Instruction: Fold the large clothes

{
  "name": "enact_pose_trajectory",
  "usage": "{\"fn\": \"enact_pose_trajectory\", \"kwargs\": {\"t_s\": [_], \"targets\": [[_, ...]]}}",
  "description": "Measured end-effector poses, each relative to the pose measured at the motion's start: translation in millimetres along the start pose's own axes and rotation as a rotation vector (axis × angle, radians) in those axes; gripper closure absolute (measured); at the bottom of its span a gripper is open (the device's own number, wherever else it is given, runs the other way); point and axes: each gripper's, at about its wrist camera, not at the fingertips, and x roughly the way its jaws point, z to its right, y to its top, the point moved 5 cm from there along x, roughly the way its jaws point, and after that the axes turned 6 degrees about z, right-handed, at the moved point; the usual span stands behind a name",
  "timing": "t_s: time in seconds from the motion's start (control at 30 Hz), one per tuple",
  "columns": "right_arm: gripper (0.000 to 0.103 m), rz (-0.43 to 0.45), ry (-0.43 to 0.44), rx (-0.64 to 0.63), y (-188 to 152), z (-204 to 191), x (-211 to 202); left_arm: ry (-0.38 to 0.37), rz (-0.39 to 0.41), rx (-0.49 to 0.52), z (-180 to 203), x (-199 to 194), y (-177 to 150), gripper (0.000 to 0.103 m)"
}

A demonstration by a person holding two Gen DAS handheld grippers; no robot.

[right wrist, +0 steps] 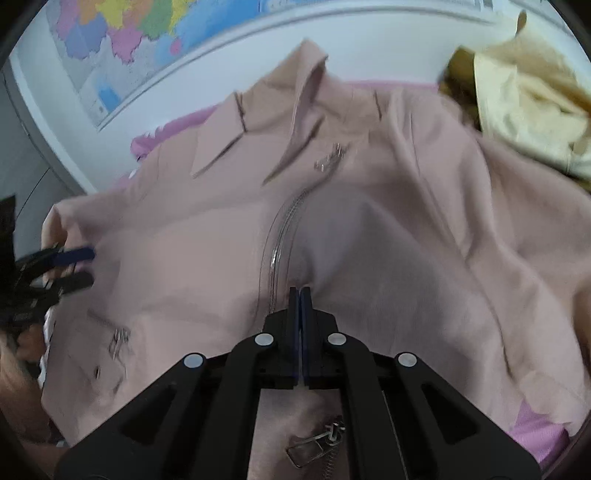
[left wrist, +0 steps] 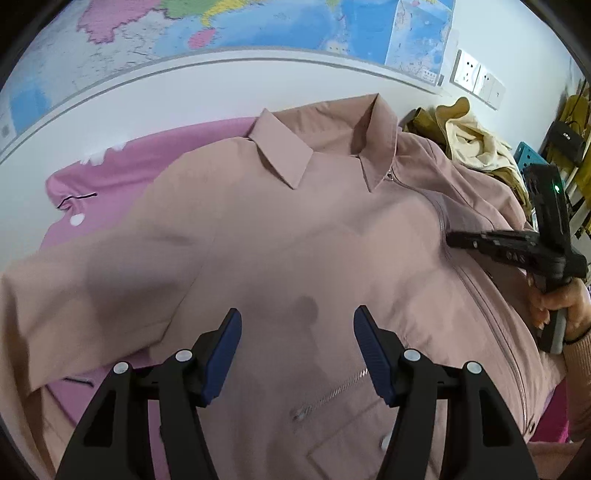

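The jacket [left wrist: 280,236] is the landmark here: a large dusty-pink zip-up, spread front-side up over a pink sheet [left wrist: 147,162], its collar [left wrist: 317,147] toward the wall with the map [left wrist: 236,26]. It seems laid flat and opened out this way so both halves can be reached and turned in for folding. One sleeve [left wrist: 85,288] stretches out to the side of the body, still unfolded, so the task looks barely begun. Beyond the jacket's far shoulder, a heap of yellow and cream clothes [right wrist: 524,92] sits apart, probably waiting its turn

The zip [right wrist: 280,236] runs down the middle of the jacket's front and marks a natural fold line. The right gripper [right wrist: 300,295] is at the zip, partway down the chest; its jaws are pressed together, and whether a pinch of cloth sits between the pads I cannot tell, though the fabric puckers just ahead of them. The left gripper [left wrist: 297,354] hovers over the other half of the chest, above a pocket zip [left wrist: 332,391], jaws apart with nothing between them, likely poised to take its own hold so the two can lift evenly
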Motion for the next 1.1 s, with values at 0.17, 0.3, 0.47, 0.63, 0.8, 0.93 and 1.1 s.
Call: {"fn": "enact_pose_trajectory", "kwargs": {"t_s": [0.17,0.3,0.47,0.63,0.8,0.93,1.1], "targets": [[0.058,0.140,0.007,0.010,-17,20,-83,-0.063,-0.019,0.062,23,10,1,0.042],[0.044,0.223,-0.136,0.075,-43,69,-155,-0.121,-0.015,0.110,48,15,9,0.042],[0.037,0.185,-0.288,0.169,-97,116,-197,-0.161,-0.035,0.156,80,33,21,0.041],[0.028,0.084,-0.319,0.104,-129,106,-177,-0.202,-0.067,0.194,112,47,26,0.041],[0.027,0.097,-0.338,0.118,-122,110,-153,-0.218,-0.070,0.233,131,46,23,0.041],[0.029,0.143,-0.296,0.201,-107,121,-145,-0.232,-0.068,0.224,132,43,21,0.040],[0.097,0.128,-0.439,0.086,-102,122,-138,-0.243,-0.068,0.198,129,41,18,0.040]]}}
